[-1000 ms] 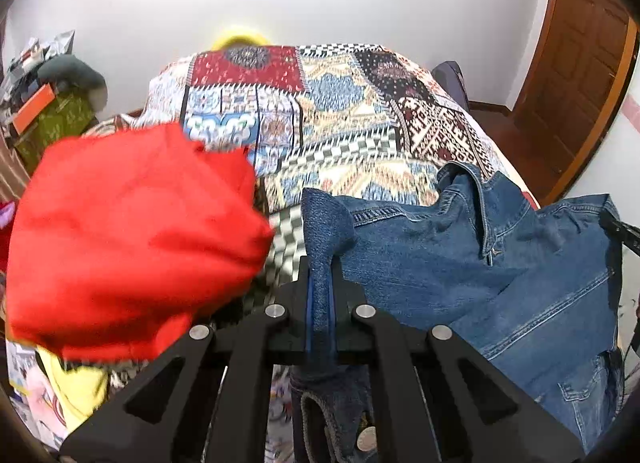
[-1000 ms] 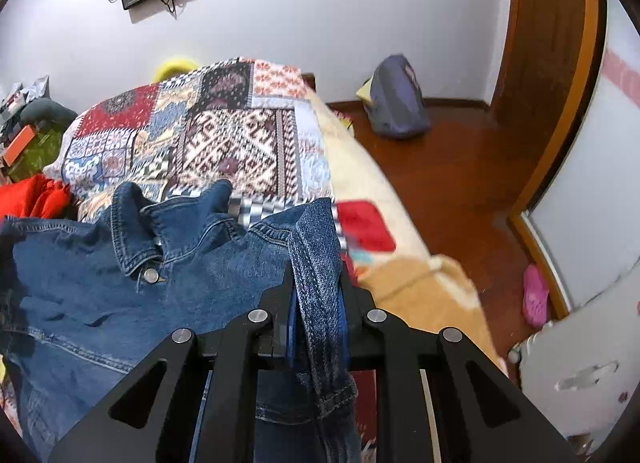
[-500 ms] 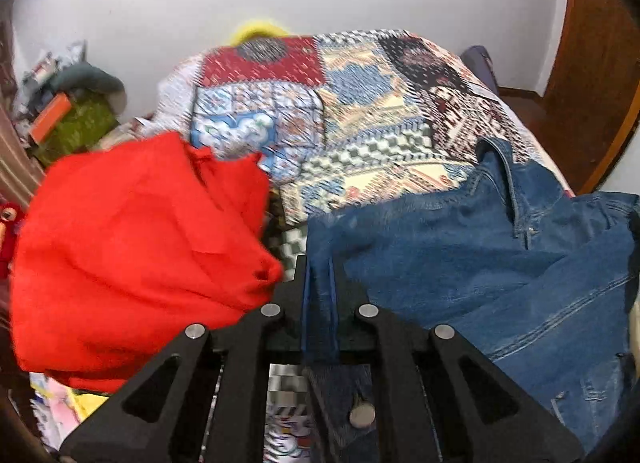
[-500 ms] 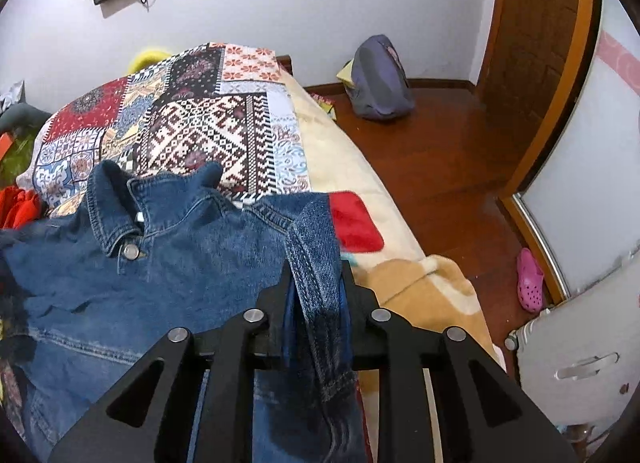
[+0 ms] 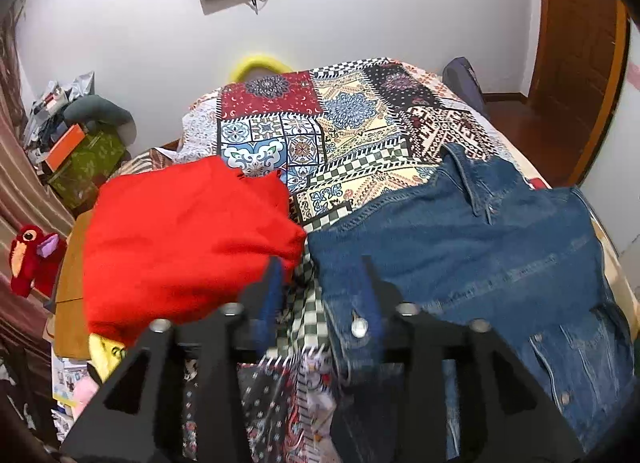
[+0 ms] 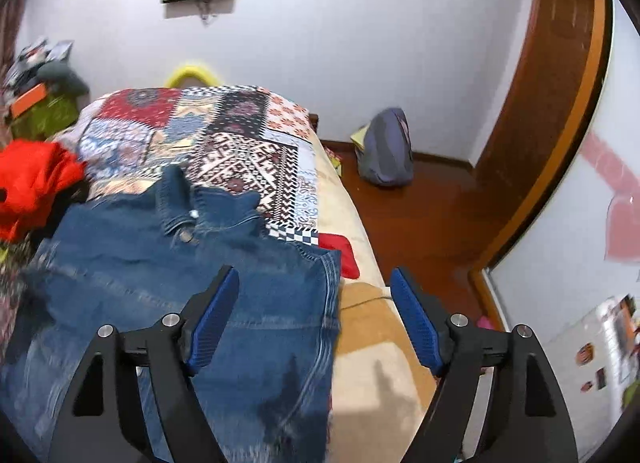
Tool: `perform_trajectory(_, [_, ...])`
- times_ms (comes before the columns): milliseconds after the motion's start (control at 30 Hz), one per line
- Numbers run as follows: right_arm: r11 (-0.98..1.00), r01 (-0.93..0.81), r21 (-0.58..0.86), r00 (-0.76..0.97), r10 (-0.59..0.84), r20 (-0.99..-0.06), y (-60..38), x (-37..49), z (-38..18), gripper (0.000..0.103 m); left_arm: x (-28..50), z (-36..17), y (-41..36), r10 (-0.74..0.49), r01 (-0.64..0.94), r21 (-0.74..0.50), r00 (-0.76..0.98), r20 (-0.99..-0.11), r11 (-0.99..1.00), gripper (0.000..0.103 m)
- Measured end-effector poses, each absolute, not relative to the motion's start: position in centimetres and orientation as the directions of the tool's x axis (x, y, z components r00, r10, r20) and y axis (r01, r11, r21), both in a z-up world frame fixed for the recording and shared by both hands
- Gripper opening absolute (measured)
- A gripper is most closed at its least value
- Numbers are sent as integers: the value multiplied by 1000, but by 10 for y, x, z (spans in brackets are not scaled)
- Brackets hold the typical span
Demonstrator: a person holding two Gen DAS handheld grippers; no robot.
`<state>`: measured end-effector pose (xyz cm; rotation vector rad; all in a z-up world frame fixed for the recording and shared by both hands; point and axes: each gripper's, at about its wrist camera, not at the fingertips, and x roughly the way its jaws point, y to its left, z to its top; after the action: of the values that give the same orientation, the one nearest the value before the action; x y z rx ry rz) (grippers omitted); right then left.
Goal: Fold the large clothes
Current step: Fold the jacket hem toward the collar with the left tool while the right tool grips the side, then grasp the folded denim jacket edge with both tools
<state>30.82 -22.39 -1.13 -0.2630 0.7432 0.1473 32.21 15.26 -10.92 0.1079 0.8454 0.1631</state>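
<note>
Half a second ago both grippers pinched the denim jacket by its edges; now they have let go, and the jacket lies flat on the bed.

Nearest, the left gripper [image 5: 320, 283] has its jaws spread, over the left edge of the denim jacket [image 5: 460, 255] near a metal button [image 5: 359, 328]. The right gripper [image 6: 316, 315] has its jaws spread wide, above the jacket's right edge. I judge the jacket was laid down with the collar [image 6: 180, 199] pointing away so that it is spread open for folding.

Beside it on the left, touching, sits a red garment [image 5: 180, 239], probably put aside. Further, the patchwork bedspread [image 5: 344, 131] is bare, and a backpack [image 6: 386, 153] stands on the floor.
</note>
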Motion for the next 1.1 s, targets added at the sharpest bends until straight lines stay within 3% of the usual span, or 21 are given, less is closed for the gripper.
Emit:
perform_trajectory(100, [952,-244,-186,724,51,-688,-222,285,-9,84,292,-103,148,196,-89,184,661,-724,979,74])
perform_trajectory(233, [948,-266,-175,706,68,-705,-222,265,-12,84,258,-104,143,190,-60,199,656,-731,978,81])
perform_trajectory(567, [945,-294,-143,644,85,-760,-230,216,-38,84,190,-161,151,91,-49,77,516,-852,996,82])
perform_trajectory(733, [945,-303,-126,577,76,-813,-238,199,-64,84,172,-195,160,-21,-84,-62,422,-906,995,82])
perform_trajectory(933, [956,-289,-50,483,100,-870,-254,185,-96,84,154,-219,155,-162,-100,-209,351,-922,973,82])
perform_trajectory(1100, [971,-217,97,382,176,-907,-276,178,-120,84,144,-238,147,-307,-119,-357,306,-901,927,82])
